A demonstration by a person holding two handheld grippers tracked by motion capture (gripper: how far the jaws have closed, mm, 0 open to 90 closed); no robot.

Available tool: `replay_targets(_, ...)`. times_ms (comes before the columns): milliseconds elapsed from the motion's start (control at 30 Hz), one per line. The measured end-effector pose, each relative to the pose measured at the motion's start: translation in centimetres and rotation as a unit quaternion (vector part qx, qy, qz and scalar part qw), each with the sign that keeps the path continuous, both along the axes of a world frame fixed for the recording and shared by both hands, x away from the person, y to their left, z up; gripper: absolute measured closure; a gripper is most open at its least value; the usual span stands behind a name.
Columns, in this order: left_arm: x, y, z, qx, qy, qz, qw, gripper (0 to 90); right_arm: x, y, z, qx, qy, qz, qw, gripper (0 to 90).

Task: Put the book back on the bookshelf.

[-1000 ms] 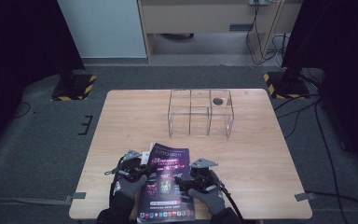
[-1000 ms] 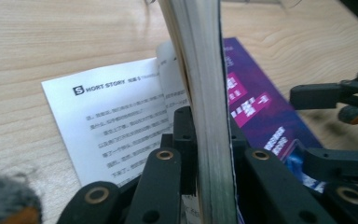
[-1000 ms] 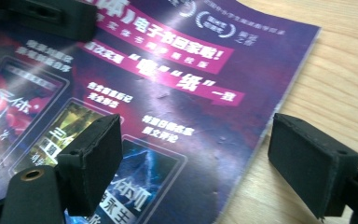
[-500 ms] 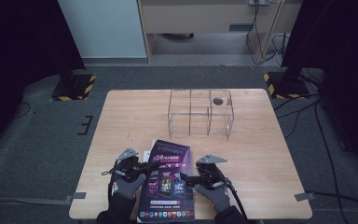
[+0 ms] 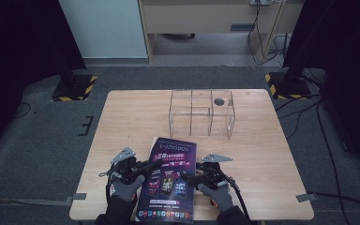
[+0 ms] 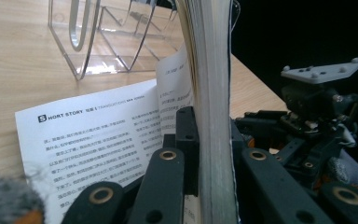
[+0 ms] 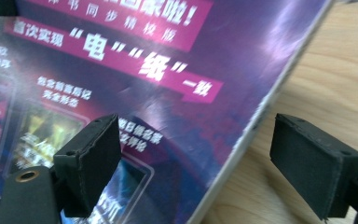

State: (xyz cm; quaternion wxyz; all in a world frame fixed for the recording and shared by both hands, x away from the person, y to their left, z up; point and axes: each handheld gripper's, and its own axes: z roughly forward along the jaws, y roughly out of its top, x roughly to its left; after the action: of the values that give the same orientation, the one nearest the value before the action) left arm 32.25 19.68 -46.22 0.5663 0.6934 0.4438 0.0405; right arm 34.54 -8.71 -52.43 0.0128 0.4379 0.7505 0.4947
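Left claw (image 6: 205, 186) is clamping the magazine (image 5: 168, 180) by its left edge, lifting the page block off the near bench (image 5: 262, 154); right claw (image 7: 209, 168) is straddling the right edge, released. Next, probably: close right claw, carry toward acrylic organizer (image 5: 201, 112)

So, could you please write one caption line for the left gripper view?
Left hand-held gripper shut on the magazine's page block, one page hanging loose near the clear organizer.
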Motion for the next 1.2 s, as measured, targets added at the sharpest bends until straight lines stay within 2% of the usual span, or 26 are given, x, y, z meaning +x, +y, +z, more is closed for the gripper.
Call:
replay_targets(267, -0.1, -0.1, 0.1, -0.008, -0.007, -0.011, 0.9999, 83.0, 0.2, 0.4, -0.4, 0.031, 0.021, 0.026, 0.9989, 17.9)
replay_targets(467, -0.1, -0.2, 0.1, -0.012, -0.01, -0.017, 0.9997, 83.0, 0.3, 1.0, -0.4, 0.063, 0.035, 0.044, 0.9965, 21.0)
replay_targets(733, -0.1, -0.1, 0.1, -0.015, -0.01, -0.018, 0.9997, 82.9, 0.4, 1.3, -0.3, 0.072, 0.037, 0.046, 0.9957, 21.5)
replay_targets(900, 0.0, 0.0, 0.0, -0.015, -0.009, -0.016, 0.9997, 82.9, 0.4, 0.8, -0.2, 0.079, 0.045, 0.04, 0.995, 32.3)
replay_targets(967, 0.0, 0.1, 0.0, -0.016, -0.01, -0.015, 0.9997, 82.9, 0.3, 0.6, -0.1, 0.081, 0.042, 0.041, 0.995, 36.2)
replay_targets(1067, 0.1, 0.1, -0.1, -0.013, -0.009, -0.011, 0.9998, 82.9, 0.2, 0.4, 0.1, 0.084, 0.039, 0.04, 0.9949, 39.7)
replay_targets(1200, 0.2, 0.2, -0.3, -0.012, -0.007, -0.006, 0.9999, 82.8, 0.1, 0.2, 0.4, 0.103, 0.035, 0.042, 0.9932, 42.3)
